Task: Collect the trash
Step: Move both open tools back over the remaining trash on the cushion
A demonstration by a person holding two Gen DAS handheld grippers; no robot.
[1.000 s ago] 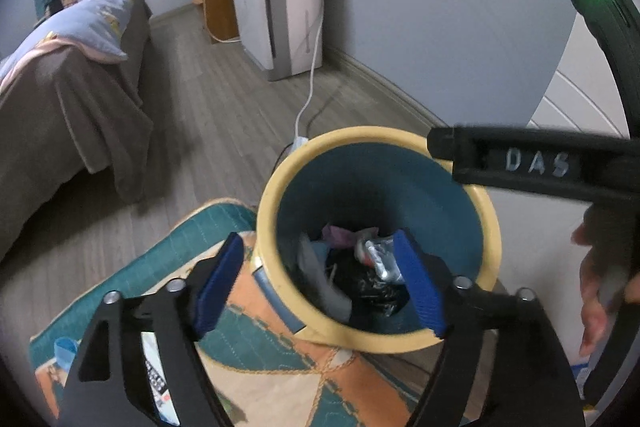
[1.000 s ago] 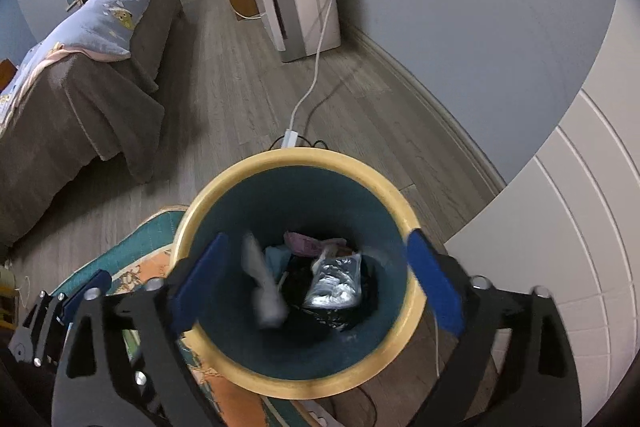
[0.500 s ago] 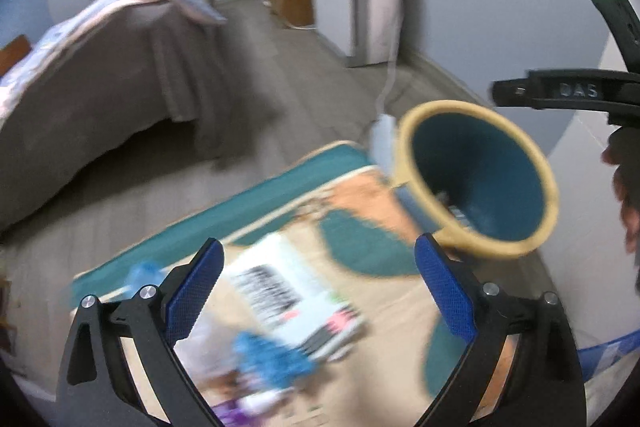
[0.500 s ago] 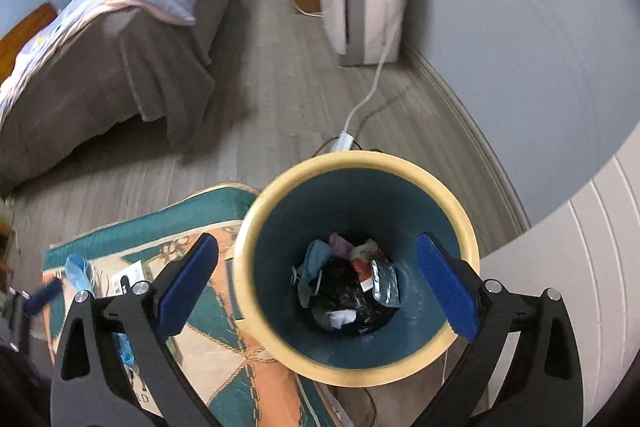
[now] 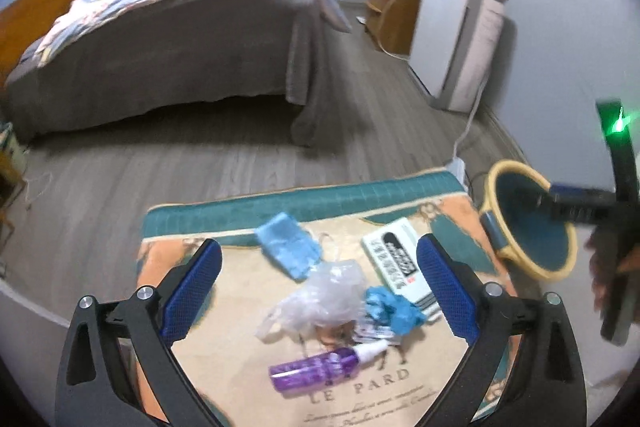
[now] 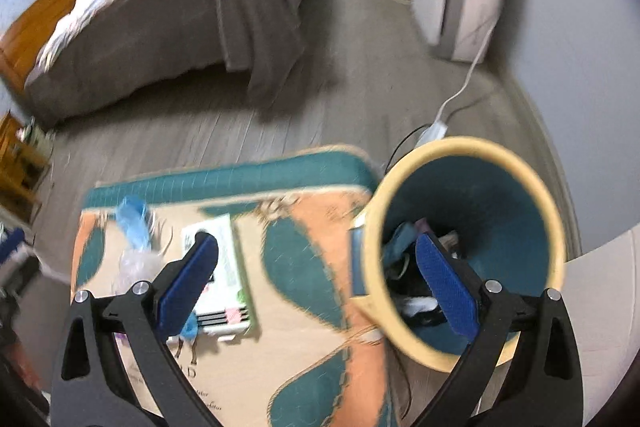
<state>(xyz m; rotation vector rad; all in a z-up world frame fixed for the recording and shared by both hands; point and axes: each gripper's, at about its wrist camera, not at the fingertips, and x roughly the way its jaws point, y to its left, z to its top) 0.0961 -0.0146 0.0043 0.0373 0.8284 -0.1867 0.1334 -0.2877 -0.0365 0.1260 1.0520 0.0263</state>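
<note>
My left gripper hangs open and empty over a patterned rug. Below it lie a crumpled clear plastic bag, a blue face mask, a crumpled blue wad, a purple spray bottle and a white printed pack. The yellow-rimmed teal bin stands at the rug's right edge. My right gripper is open and empty too, its right finger over the bin, which holds several bits of trash. The pack and the mask lie to its left.
A bed with a grey cover fills the far left. A white appliance and a wooden cabinet stand by the back wall, with a white cable running to a power strip near the bin. A person's hand holds the right tool.
Both grippers have swung left, away from above the bin. The left one now faces the litter on the rug; the right one has the bin at its right side.
</note>
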